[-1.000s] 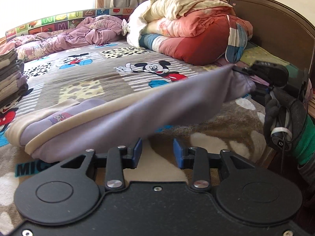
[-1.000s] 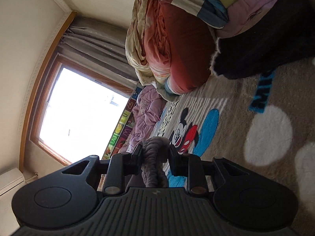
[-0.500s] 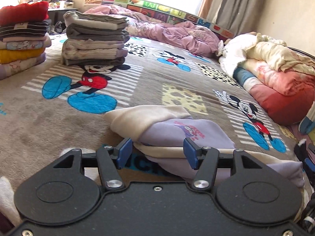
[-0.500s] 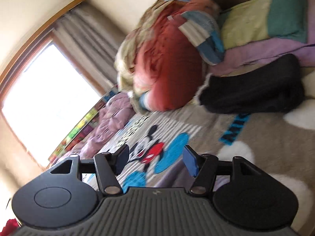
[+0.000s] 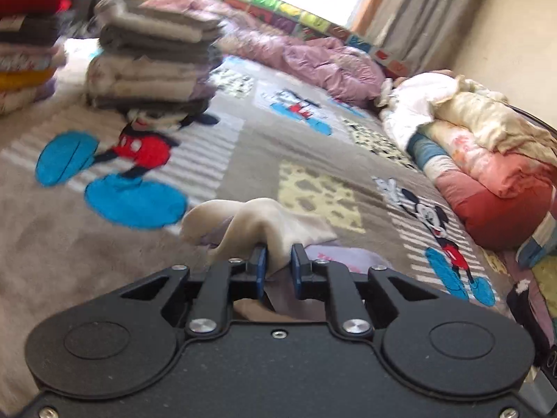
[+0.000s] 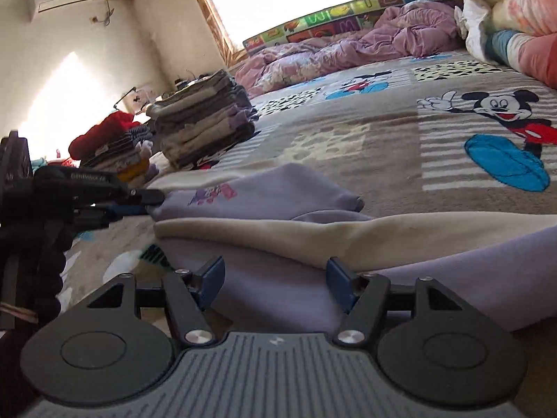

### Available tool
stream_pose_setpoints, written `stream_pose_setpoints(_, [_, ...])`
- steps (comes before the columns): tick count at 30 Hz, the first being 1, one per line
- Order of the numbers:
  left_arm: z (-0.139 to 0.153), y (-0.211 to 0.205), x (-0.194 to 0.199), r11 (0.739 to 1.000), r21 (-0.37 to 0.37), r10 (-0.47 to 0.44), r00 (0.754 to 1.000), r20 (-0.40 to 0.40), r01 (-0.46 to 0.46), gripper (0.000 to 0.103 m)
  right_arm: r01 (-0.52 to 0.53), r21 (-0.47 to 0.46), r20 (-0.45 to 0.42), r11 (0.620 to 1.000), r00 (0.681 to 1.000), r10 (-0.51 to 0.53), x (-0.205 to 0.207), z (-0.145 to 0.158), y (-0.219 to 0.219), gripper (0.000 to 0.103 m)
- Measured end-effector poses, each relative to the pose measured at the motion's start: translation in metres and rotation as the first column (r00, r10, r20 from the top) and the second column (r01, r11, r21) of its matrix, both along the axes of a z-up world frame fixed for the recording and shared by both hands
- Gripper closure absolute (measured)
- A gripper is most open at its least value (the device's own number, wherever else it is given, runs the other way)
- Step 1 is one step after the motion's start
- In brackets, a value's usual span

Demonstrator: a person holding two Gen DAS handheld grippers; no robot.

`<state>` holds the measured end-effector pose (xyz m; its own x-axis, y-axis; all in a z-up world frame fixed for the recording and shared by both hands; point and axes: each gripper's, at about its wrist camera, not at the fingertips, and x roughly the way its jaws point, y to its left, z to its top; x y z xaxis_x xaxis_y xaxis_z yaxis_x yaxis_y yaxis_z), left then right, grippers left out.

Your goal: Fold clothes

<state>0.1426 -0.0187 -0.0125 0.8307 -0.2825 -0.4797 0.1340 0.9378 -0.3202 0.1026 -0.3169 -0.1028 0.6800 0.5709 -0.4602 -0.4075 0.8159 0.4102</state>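
the garment [image 6: 264,205], a lilac piece with cream lining and a small print, lies part-folded on the bed [image 6: 383,139], its long axis running across in front of the right tongs [image 6: 275,284] from the left tongs' [image 5: 277,270] side off toward the right edge of the right wrist view; the left tongs are closed down to a narrow gap on a bunched cream fold of the garment [image 5: 250,223], cloth pinched between the blue pads [image 5: 259,271]; in the right wrist view they [image 6: 115,205] show from the side at the garment's far left end, gripping it at the printed corner; the right tongs stand wide open, holding nothing, the lilac layer lying just ahead of and between the fingers [image 6: 212,277] but not clamped; so the left end is secured and the near long edge is the free one, and the right tongs are the nearer to it; my read is that the next move turns on the right tongs closing on that near edge so both ends can be carried over across the long axis; two stacks of folded clothes [image 6: 205,118] stand well apart, further up the bed; a heap of quilts [image 5: 487,160] sits to the right.
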Motion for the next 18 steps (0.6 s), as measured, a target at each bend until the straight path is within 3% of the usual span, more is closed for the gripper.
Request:
stream_pose_setpoints(5, [0.045, -0.054, 0.015, 0.977, 0.150, -0.169, 0.979, 0.118, 0.150, 0.097, -0.106, -0.011, -0.009, 0.994, 0.994, 0.106, -0.031, 0.001, 0.014, 0.038])
stream_pose_setpoints(12, [0.066, -0.131, 0.039, 0.948, 0.189, -0.287, 0.946, 0.149, 0.258, 0.098, -0.135, 0.040, -0.016, 0.990, 0.991, 0.135, -0.036, -0.001, 0.007, 0.038])
stream_pose_setpoints(15, [0.068, -0.165, 0.047, 0.903, 0.209, -0.404, 0.908, 0.114, 0.375, 0.096, -0.152, 0.044, -0.016, 0.987, 0.988, 0.153, -0.034, -0.004, 0.008, 0.038])
stream_pose_setpoints(16, [0.067, -0.176, 0.048, 0.878, 0.214, -0.456, 0.885, 0.094, 0.429, 0.091, -0.160, 0.040, -0.016, 0.986, 0.987, 0.160, -0.034, -0.005, 0.009, 0.038])
stream_pose_setpoints(18, [0.070, -0.182, 0.042, 0.852, 0.205, -0.511, 0.852, 0.118, 0.482, 0.057, -0.163, 0.041, -0.017, 0.986, 0.986, 0.163, -0.032, -0.006, 0.007, 0.039])
